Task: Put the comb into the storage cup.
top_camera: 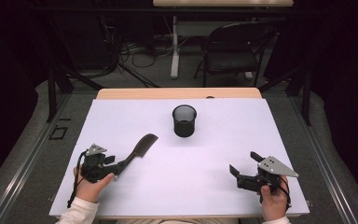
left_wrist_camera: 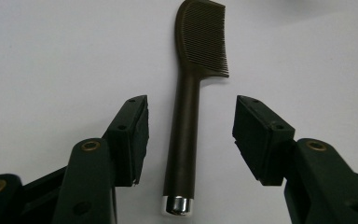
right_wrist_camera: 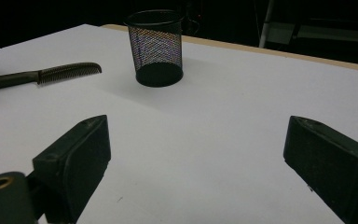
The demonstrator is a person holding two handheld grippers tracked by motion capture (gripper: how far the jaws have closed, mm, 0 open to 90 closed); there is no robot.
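Note:
A dark brown comb (top_camera: 140,147) lies flat on the white table sheet (top_camera: 191,186), left of centre, its toothed head pointing toward the far side. My left gripper (top_camera: 120,167) stands open around the comb's handle (left_wrist_camera: 184,140). A gap shows between each pad and the handle, whose silver end cap lies nearest the camera. A black mesh cup (top_camera: 184,121) stands upright and empty at the middle of the far half. My right gripper (top_camera: 243,162) rests low at the near right, open with nothing between its jaws. From the right gripper view (right_wrist_camera: 198,126) I see the cup (right_wrist_camera: 156,46) and the comb (right_wrist_camera: 51,73) ahead.
The table's wooden far edge (top_camera: 177,93) runs behind the sheet. Beyond it stand a black folding chair (top_camera: 233,46) and a desk leg, with cables on the floor. Bare sheet lies between the two grippers and to the right of the cup.

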